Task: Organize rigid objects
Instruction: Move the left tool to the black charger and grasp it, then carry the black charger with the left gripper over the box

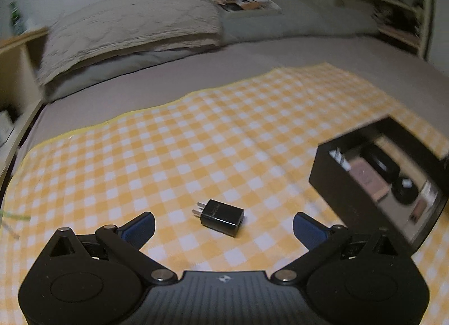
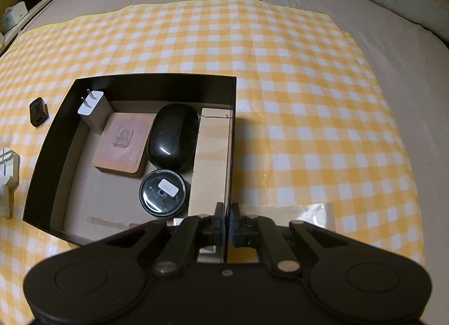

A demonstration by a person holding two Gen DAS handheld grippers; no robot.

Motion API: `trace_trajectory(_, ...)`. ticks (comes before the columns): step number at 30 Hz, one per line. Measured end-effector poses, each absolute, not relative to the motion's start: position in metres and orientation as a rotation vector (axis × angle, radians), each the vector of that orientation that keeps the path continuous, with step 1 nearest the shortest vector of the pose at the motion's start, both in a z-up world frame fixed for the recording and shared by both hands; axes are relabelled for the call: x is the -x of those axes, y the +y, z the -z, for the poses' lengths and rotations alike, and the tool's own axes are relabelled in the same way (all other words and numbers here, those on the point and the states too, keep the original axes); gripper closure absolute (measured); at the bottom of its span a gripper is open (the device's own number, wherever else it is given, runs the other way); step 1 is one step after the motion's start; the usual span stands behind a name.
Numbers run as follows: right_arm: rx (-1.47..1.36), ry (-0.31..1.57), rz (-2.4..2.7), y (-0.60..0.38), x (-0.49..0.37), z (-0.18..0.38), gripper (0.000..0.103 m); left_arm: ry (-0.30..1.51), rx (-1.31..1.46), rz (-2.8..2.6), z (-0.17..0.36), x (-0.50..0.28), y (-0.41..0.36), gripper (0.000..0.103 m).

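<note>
Right tongs (image 2: 226, 222) pinch the box (image 2: 231, 128) wall, steadying it; left tongs (image 1: 224, 225) gape around the black charger (image 1: 222, 218), ready to grab.

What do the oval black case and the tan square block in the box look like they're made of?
Oval black case: probably glossy hard plastic, given the sharp light glints on its curved shell. Tan square block: matte, maybe wood or leather, with a stamped emblem; the view leaves it open.
</note>
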State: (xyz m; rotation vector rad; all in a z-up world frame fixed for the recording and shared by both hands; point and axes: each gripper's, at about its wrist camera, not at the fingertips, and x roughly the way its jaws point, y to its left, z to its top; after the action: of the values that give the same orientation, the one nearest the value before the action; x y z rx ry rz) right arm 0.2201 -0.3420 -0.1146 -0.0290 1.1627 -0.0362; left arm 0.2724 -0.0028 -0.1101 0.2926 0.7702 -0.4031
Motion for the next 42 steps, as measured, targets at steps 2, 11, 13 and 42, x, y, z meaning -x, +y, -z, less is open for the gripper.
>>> trace_trajectory(2,0.036,1.162,0.029,-0.341,-0.220,0.115,0.099,0.755,-0.341,0.463,0.118,-0.275,-0.008,0.000)
trace_trajectory(11,0.057,1.153,0.011,-0.341,-0.218,0.115,0.099,0.805,-0.412,0.524,0.153,-0.307,-0.026,0.012)
trace_trajectory(13,0.069,1.152,0.003,-0.340,-0.218,0.115,0.098,0.830,-0.402,0.506,0.160,-0.316,-0.026,0.019)
trace_trajectory(42,0.053,1.163,-0.020,-0.341,-0.224,0.117,0.098,0.788,-0.334,0.446,0.167,-0.330,-0.020,0.040)
